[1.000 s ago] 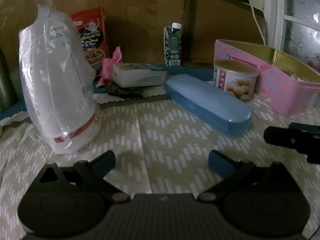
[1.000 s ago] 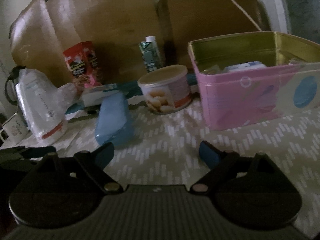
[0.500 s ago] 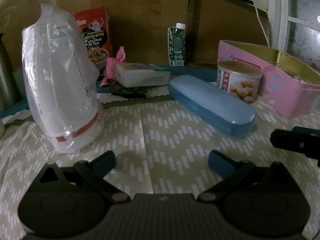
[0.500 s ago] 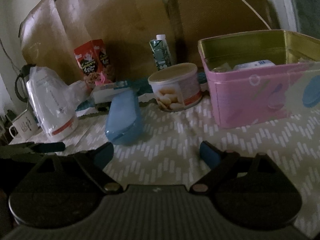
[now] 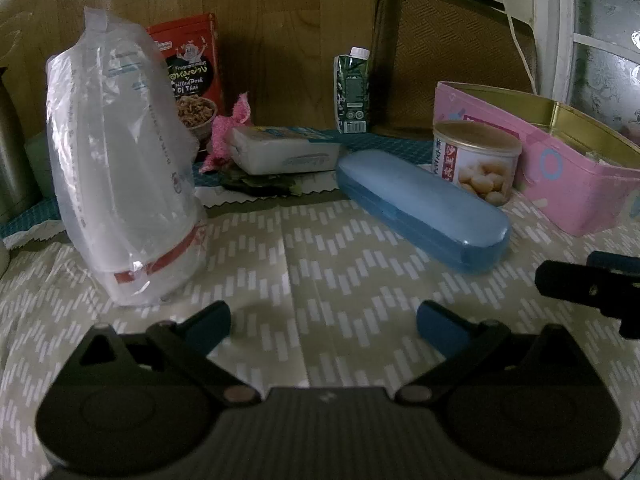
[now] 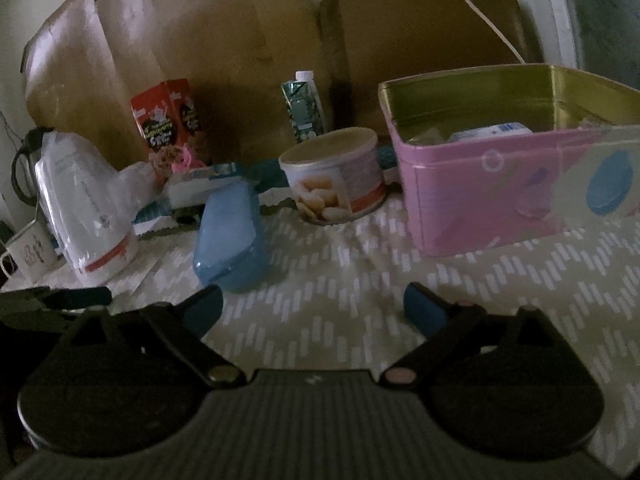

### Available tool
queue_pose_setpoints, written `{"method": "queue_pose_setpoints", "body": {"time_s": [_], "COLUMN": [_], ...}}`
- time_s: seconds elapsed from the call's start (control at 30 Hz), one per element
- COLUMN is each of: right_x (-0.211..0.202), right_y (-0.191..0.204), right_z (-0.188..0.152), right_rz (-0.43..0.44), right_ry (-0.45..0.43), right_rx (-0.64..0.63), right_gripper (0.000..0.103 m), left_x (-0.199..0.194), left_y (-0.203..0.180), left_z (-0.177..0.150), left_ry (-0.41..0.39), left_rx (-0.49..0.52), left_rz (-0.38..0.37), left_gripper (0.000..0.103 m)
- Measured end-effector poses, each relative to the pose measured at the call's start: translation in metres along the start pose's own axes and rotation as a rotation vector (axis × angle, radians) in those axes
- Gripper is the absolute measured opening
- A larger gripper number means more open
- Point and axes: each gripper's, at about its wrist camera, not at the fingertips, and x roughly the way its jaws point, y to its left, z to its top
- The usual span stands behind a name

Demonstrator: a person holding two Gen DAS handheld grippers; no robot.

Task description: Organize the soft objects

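Note:
My left gripper (image 5: 322, 322) is open and empty above the patterned tablecloth (image 5: 328, 264). A clear plastic bag of stacked containers (image 5: 124, 184) stands to its front left. A white tissue pack (image 5: 286, 154) and a pink soft item (image 5: 232, 128) lie farther back. My right gripper (image 6: 312, 308) is open and empty, just behind a blue case (image 6: 230, 232). An open pink tin (image 6: 516, 168) with packs inside stands to its front right. The right gripper's finger shows at the right edge of the left wrist view (image 5: 588, 284).
A round can (image 6: 334, 176), a green drink carton (image 6: 304, 108) and a red snack bag (image 6: 168, 124) stand behind. A white mug (image 6: 28, 250) and a dark kettle (image 6: 24, 168) stand at the far left. A brown case (image 5: 452, 52) leans on the wall.
Both grippers have drawn back slightly and shifted left, so the objects sit a little farther right in both views. Both stay open and empty.

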Motion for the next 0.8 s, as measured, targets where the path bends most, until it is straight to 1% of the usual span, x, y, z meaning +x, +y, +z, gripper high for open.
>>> {"method": "queue_pose_setpoints", "body": {"time_s": [0.3,0.5,0.67,0.73,0.8], "right_x": [0.000,0.001,0.001,0.001,-0.001], "right_y": [0.000,0.000,-0.001,0.000,0.003], "right_z": [0.000,0.000,0.000,-0.001,-0.002], "right_rz": [-0.003,-0.001,0.003,0.002,0.002], "right_ry": [0.003,0.005,0.001,-0.001,-0.008], "right_rx": [-0.011,-0.015,-0.008,-0.006,-0.014], "right_gripper": [0.099,0.099,0.099,0.099,0.098], "left_x": [-0.001,-0.003,-0.005,-0.006,-0.007], "left_y": [0.000,0.004,0.011,0.017,0.027], "left_z": [0.000,-0.001,-0.001,-0.001,-0.001], "left_ry": [-0.005,-0.013,-0.035,-0.046,-0.056], "left_rx": [-0.006,-0.027,-0.076,-0.107,-0.159], "left_rz": [-0.006,-0.010,0.006,0.020,0.028], "left_gripper": [0.103,0.103,0.103,0.103,0.103]}}
